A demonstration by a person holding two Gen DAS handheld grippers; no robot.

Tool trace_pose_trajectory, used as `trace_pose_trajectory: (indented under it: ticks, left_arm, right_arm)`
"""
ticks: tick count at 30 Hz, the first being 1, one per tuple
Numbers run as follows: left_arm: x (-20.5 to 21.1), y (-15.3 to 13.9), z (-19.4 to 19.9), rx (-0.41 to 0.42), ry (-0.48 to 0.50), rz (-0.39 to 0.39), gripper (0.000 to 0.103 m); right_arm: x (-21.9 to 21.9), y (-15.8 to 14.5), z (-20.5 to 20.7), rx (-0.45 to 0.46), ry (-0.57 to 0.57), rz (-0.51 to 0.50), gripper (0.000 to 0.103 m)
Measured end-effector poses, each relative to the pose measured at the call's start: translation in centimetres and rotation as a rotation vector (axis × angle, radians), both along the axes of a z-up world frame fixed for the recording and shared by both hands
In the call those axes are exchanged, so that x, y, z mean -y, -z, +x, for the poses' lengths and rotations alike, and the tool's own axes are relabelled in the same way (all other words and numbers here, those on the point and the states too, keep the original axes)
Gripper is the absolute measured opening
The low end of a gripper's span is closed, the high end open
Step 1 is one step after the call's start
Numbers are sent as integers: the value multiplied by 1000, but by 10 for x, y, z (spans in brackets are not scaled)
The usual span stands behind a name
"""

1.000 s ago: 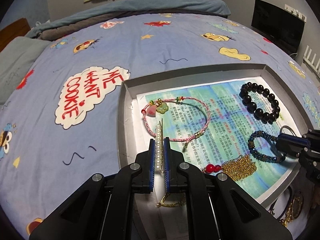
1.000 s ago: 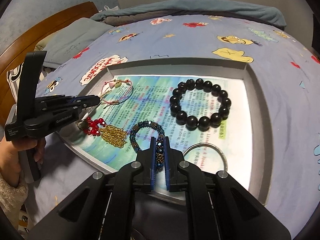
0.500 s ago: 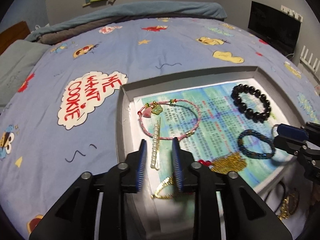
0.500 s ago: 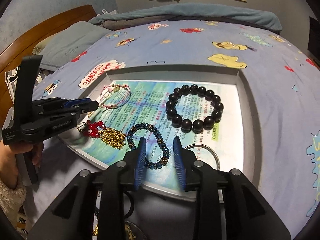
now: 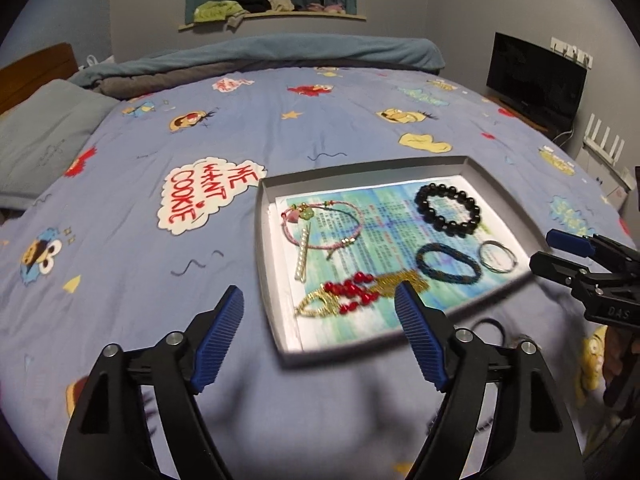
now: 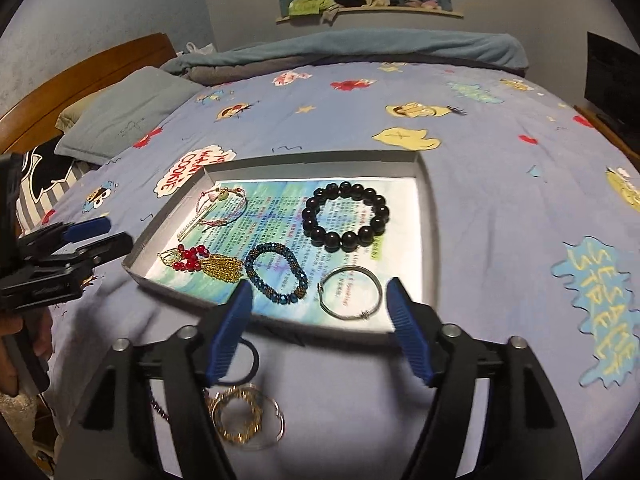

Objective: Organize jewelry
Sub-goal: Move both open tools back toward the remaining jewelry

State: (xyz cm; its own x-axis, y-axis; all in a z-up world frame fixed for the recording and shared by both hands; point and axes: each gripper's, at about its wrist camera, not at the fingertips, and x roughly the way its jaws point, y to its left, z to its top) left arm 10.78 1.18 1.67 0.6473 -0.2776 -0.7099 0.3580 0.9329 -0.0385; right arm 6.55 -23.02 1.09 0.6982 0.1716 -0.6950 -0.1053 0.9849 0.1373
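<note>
Left gripper (image 5: 318,300), jaws just opened and empty, before tray (image 5: 264,240) holding pearl bar (image 5: 302,254) and bracelets on bedspread (image 5: 120,220).

A grey pillow (image 6: 132,114) lies on the cartoon-print bedspread (image 6: 500,200), beside a wooden headboard (image 6: 84,76).

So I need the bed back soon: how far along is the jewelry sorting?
Mostly done. The gray tray already holds the black bead bracelet, blue beaded bracelet, silver bangle, pink cord bracelet, pearl clip and red-and-gold piece. Nothing is in hand: the left gripper and right gripper have just been opening, jaws empty. Left: the gold rings and chains and black band on the bedspread.
</note>
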Motion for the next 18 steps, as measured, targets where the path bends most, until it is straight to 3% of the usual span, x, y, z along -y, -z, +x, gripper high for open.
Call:
trace_pose_trajectory:
  ticks: [9, 18]
  left_arm:
    - [-6, -5, -44, 7, -6, -16, 91]
    - [-11, -3, -74, 19, -11, -1, 94]
  right_arm:
    - [7, -17, -35, 55, 24, -38, 97]
    - [21, -26, -61, 92, 82, -61, 97]
